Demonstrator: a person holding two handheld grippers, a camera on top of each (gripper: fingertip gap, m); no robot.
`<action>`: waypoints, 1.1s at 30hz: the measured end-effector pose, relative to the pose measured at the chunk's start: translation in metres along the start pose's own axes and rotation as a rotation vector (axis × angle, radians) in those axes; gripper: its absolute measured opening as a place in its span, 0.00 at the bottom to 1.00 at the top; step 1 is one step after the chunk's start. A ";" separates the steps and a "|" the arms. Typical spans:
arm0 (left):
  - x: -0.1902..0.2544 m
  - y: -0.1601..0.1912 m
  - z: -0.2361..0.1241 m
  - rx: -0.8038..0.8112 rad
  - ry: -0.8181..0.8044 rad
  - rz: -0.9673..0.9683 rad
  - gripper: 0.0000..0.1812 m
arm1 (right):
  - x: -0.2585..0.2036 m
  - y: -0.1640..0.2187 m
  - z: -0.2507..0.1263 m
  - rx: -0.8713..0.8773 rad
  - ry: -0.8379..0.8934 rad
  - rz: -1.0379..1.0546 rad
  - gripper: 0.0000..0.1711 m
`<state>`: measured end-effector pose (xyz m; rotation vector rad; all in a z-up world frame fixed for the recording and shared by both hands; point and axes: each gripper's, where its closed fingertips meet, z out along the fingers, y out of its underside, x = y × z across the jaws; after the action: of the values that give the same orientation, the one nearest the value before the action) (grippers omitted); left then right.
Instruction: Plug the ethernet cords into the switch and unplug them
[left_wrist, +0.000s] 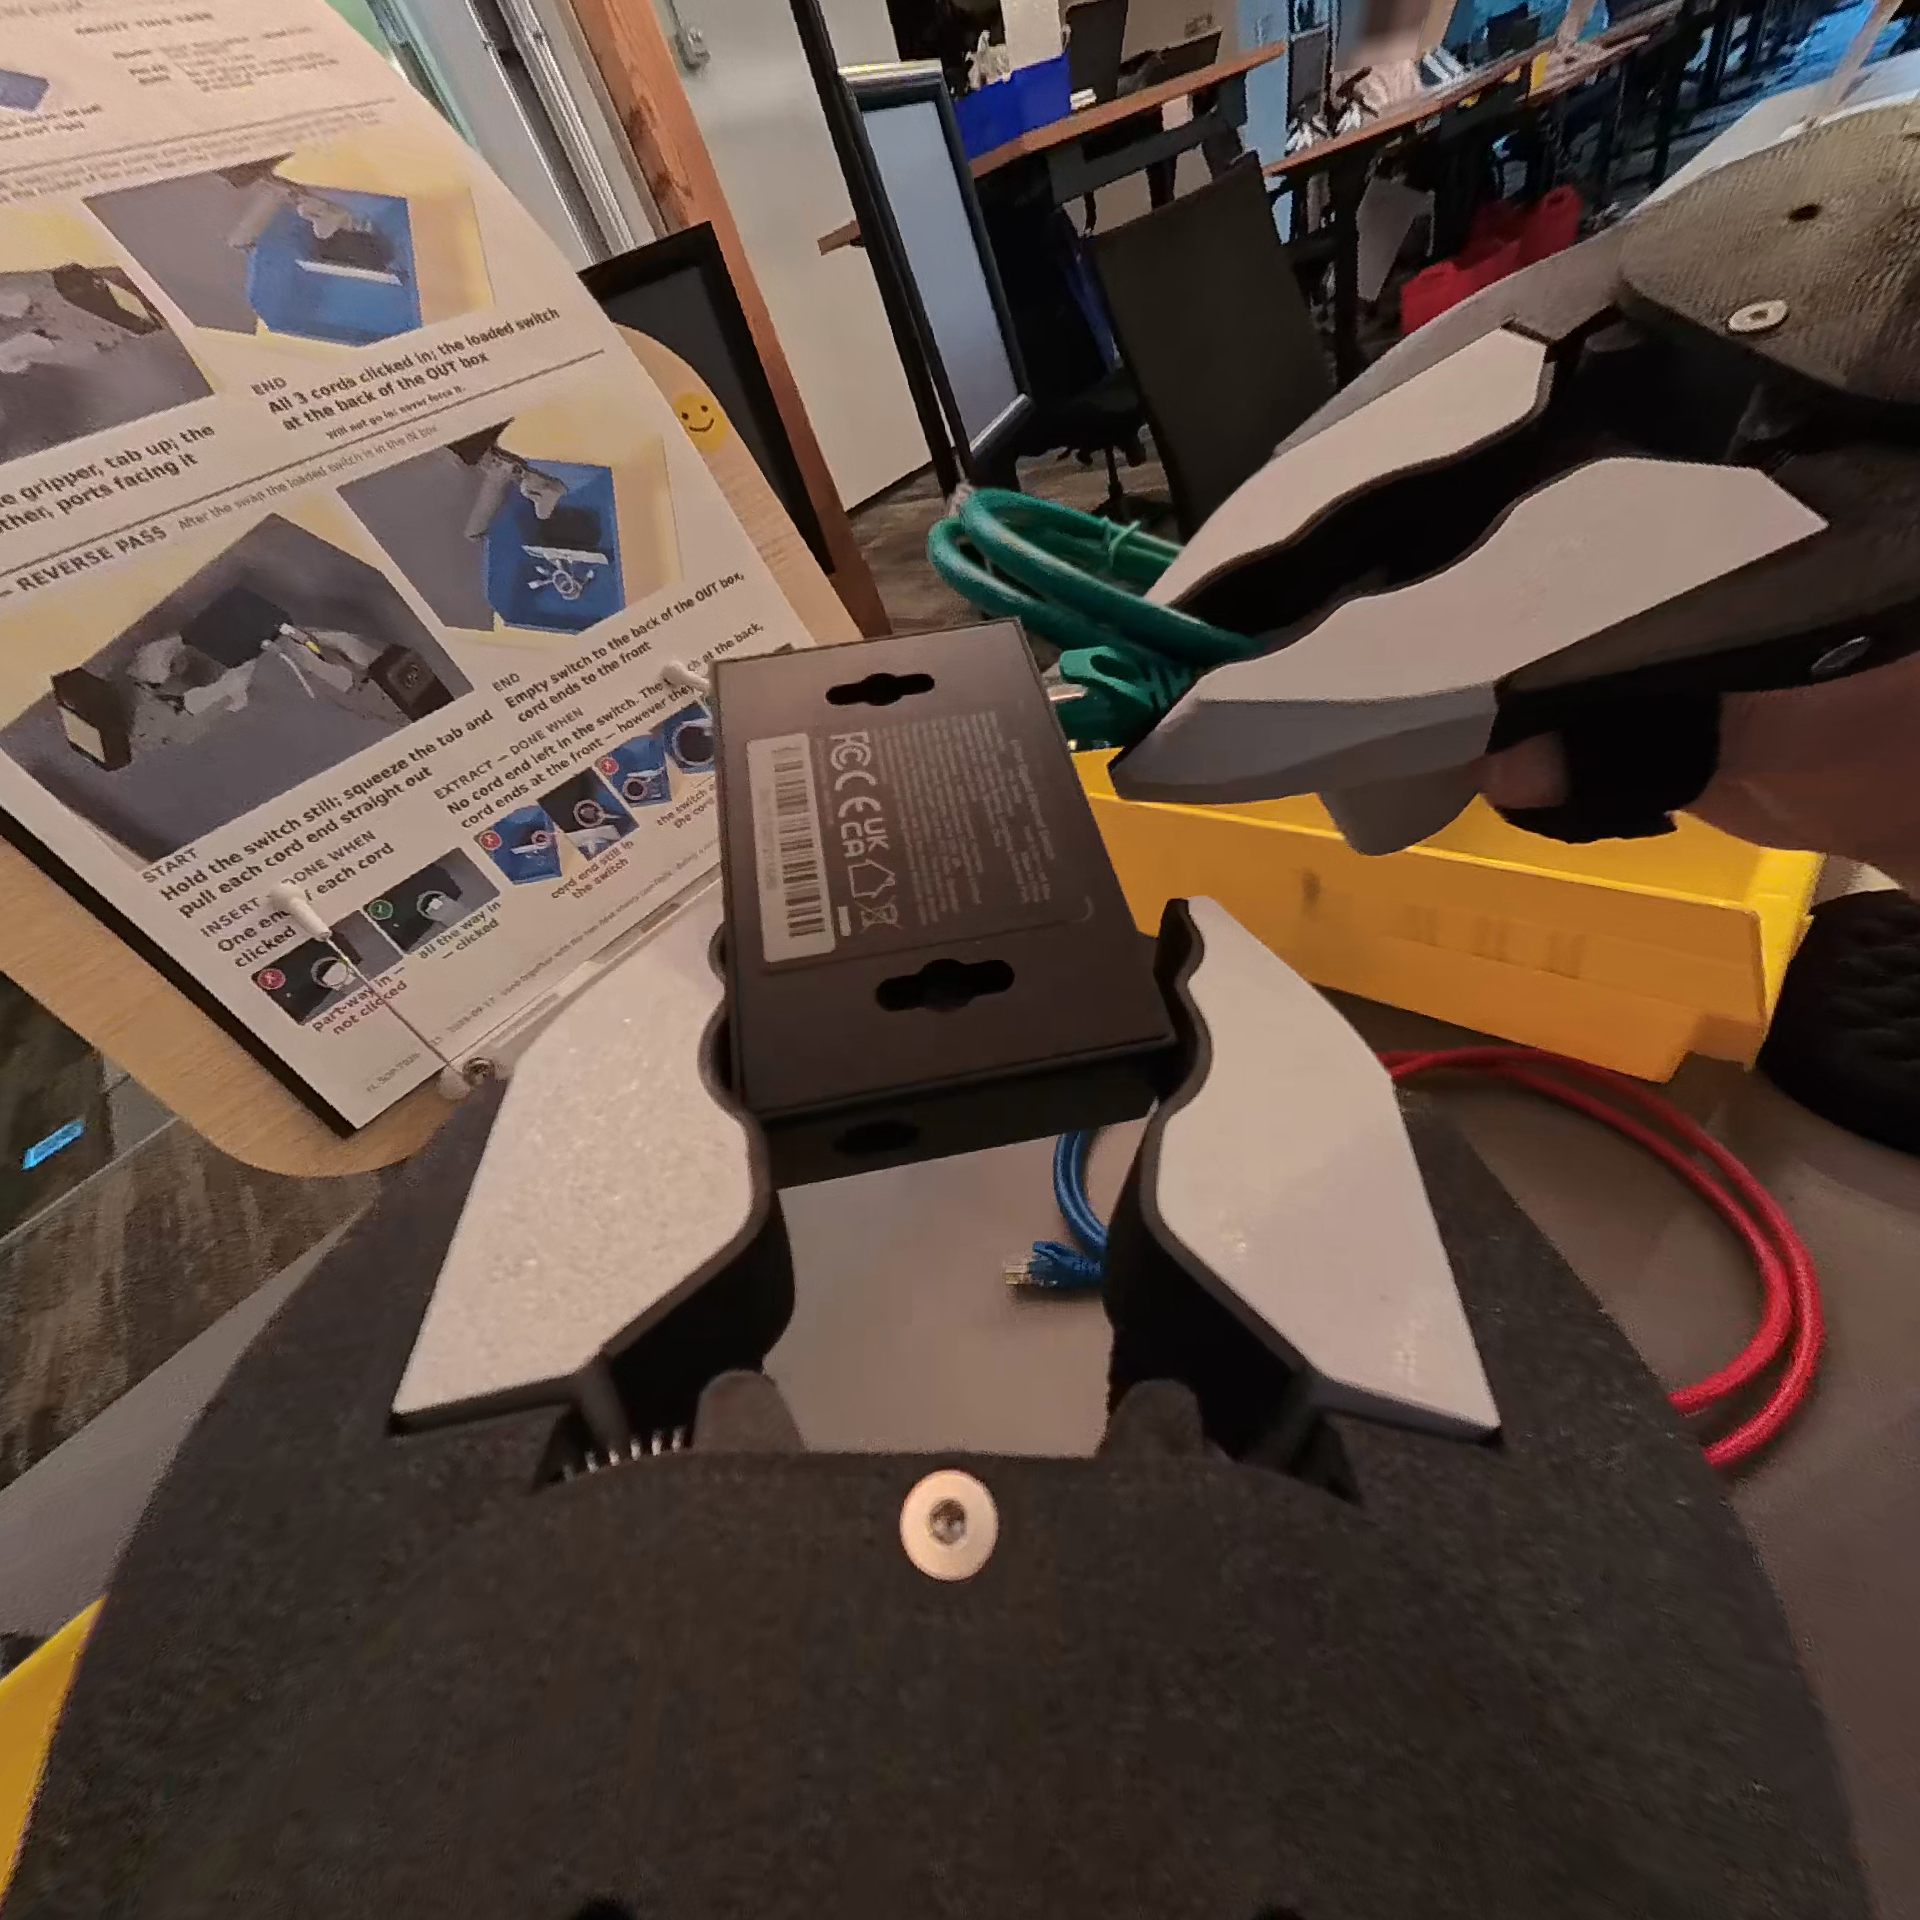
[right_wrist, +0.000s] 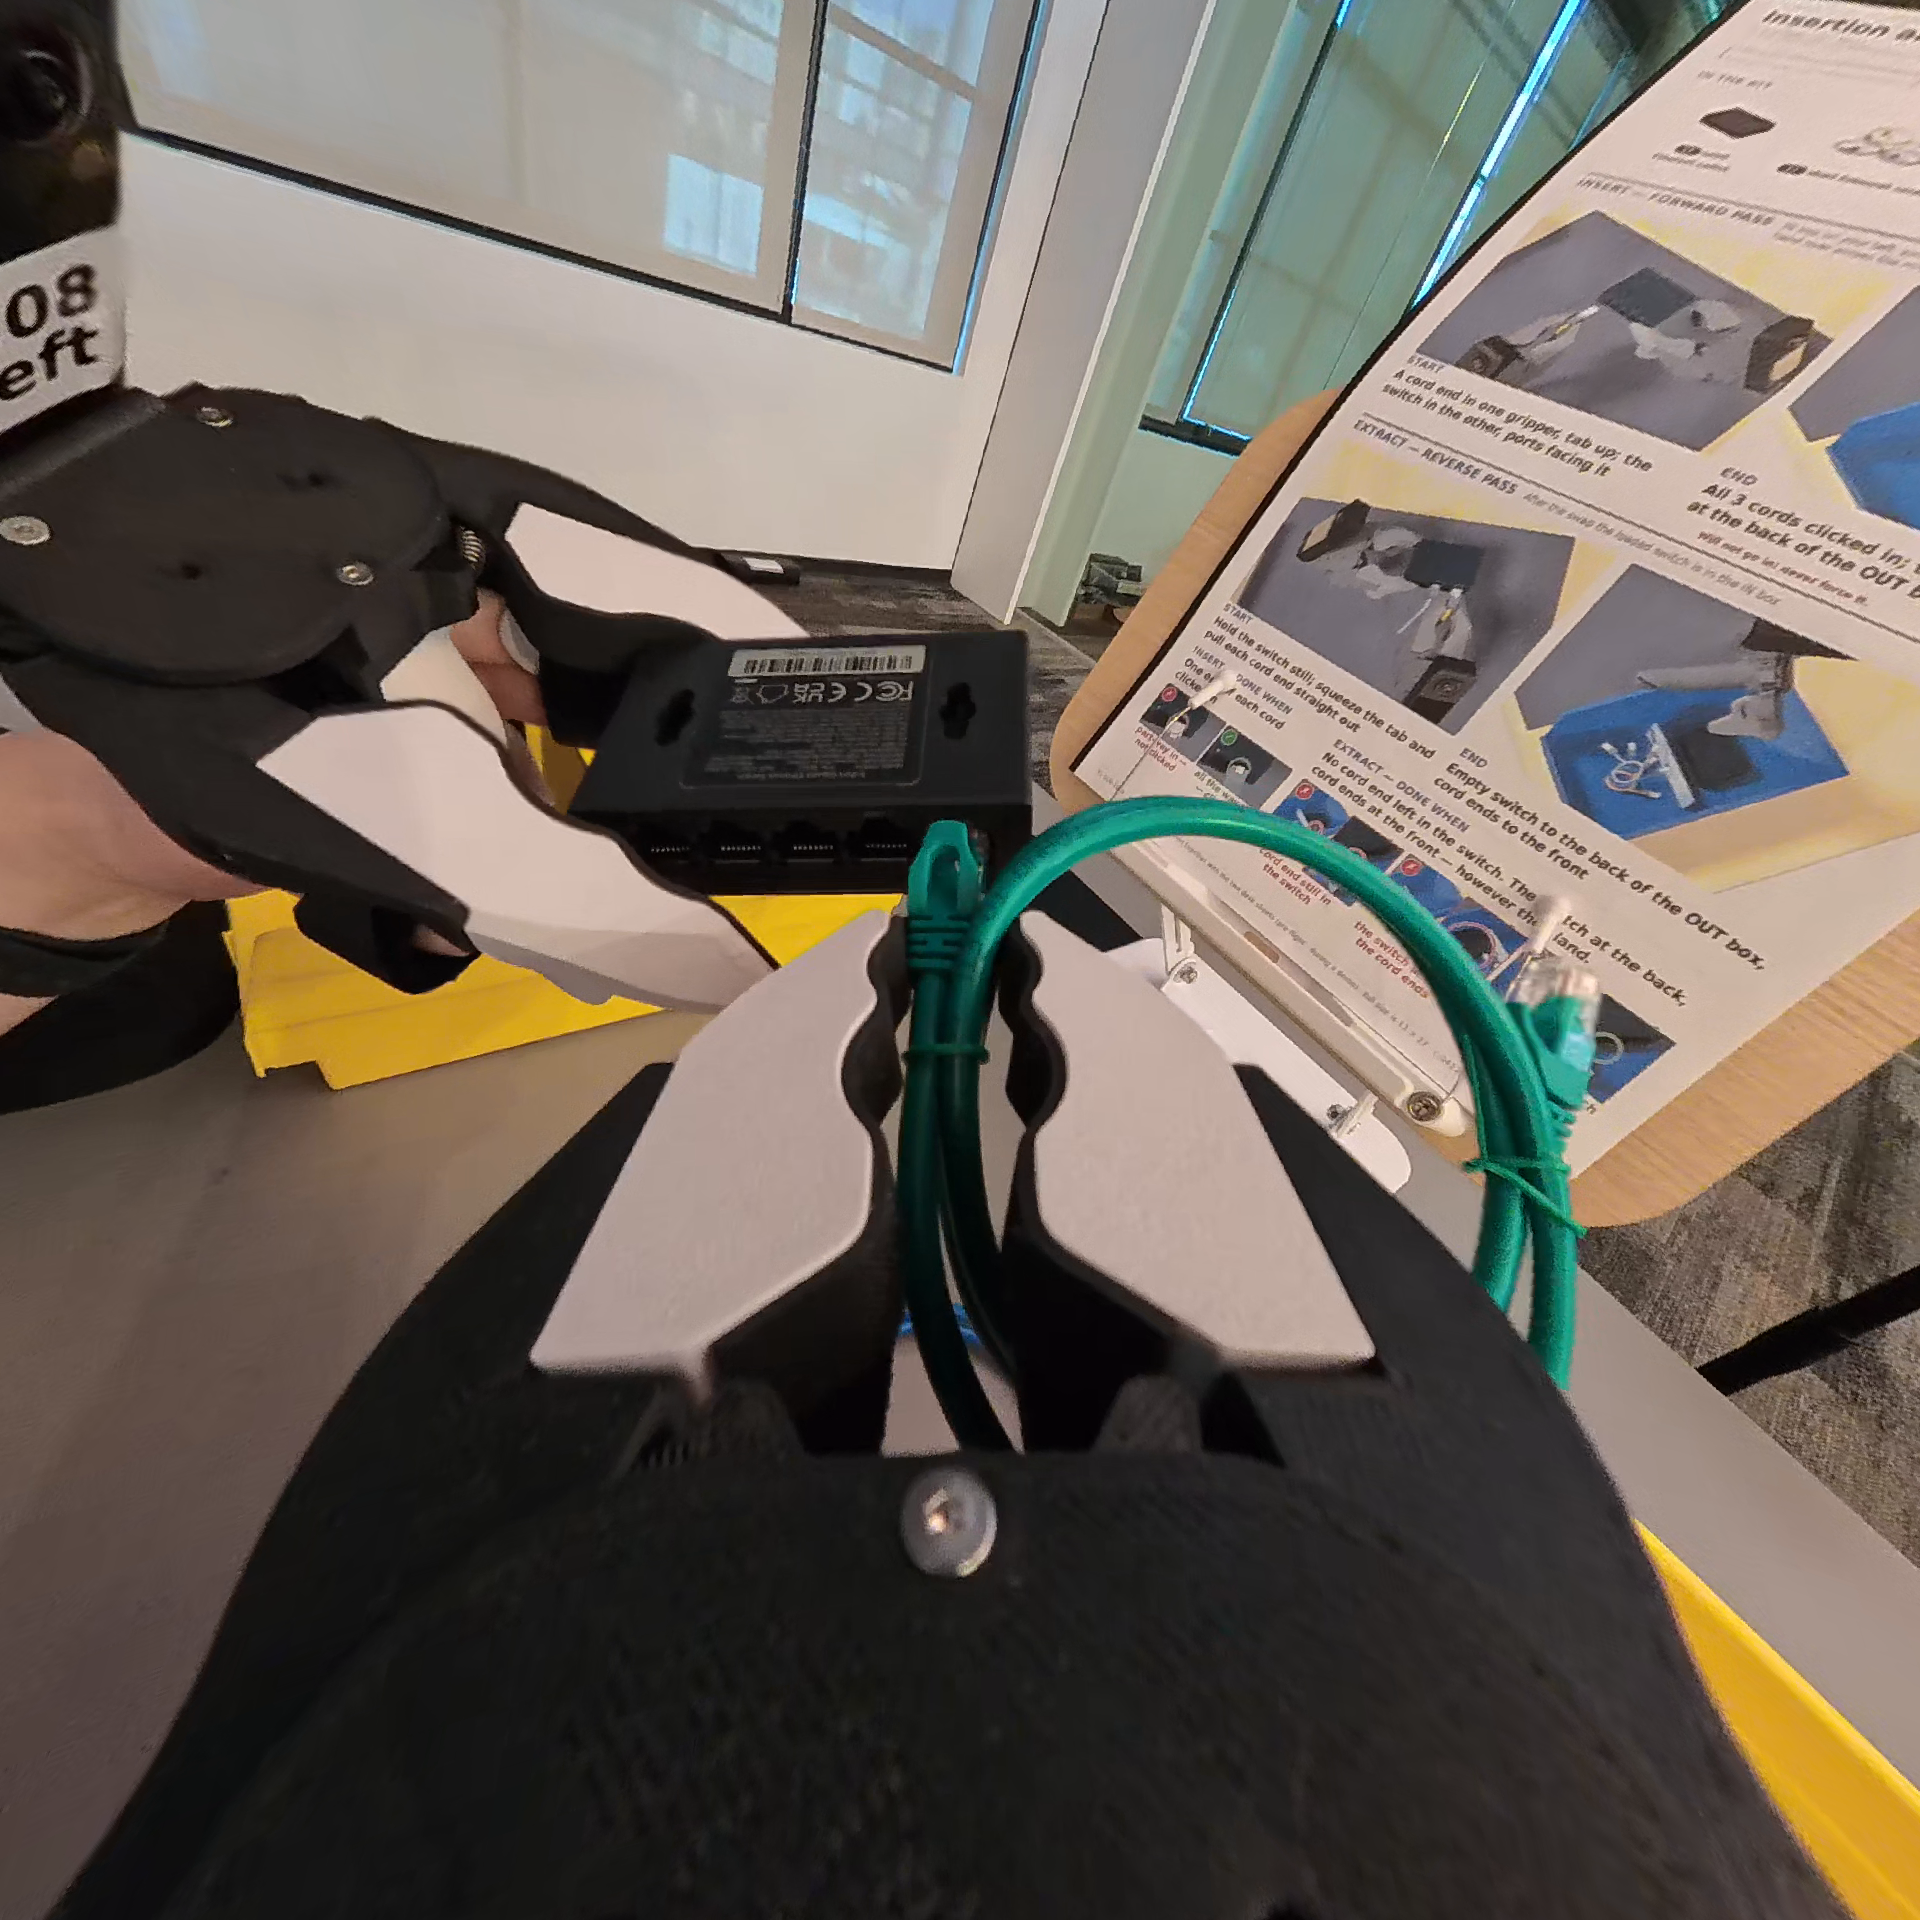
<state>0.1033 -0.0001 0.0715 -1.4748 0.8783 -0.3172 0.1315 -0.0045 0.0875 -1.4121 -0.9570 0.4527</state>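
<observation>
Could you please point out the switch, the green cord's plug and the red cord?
switch (left_wrist: 914, 883), left wrist view, labelled underside.
green cord's plug (right_wrist: 943, 878), right wrist view, boot behind the connector.
red cord (left_wrist: 1766, 1278), left wrist view, loop's outer bend.

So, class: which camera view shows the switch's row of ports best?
The right wrist view: the switch turns its port row toward that camera. The left wrist view shows only its labelled underside, ports hidden.
</observation>
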 end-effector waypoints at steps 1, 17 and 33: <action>0.000 0.001 0.000 -0.011 -0.001 0.007 0.42 | 0.000 0.001 0.000 -0.008 -0.001 0.001 0.09; 0.008 -0.051 -0.018 0.361 0.020 0.039 0.54 | -0.005 -0.023 -0.009 0.162 -0.043 0.001 0.10; 0.020 -0.054 -0.022 0.403 0.112 0.031 0.62 | -0.006 -0.026 -0.012 0.169 -0.049 -0.025 0.10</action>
<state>0.1188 -0.0363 0.1190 -1.0772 0.8662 -0.5254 0.1308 -0.0204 0.1118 -1.2403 -0.9524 0.5395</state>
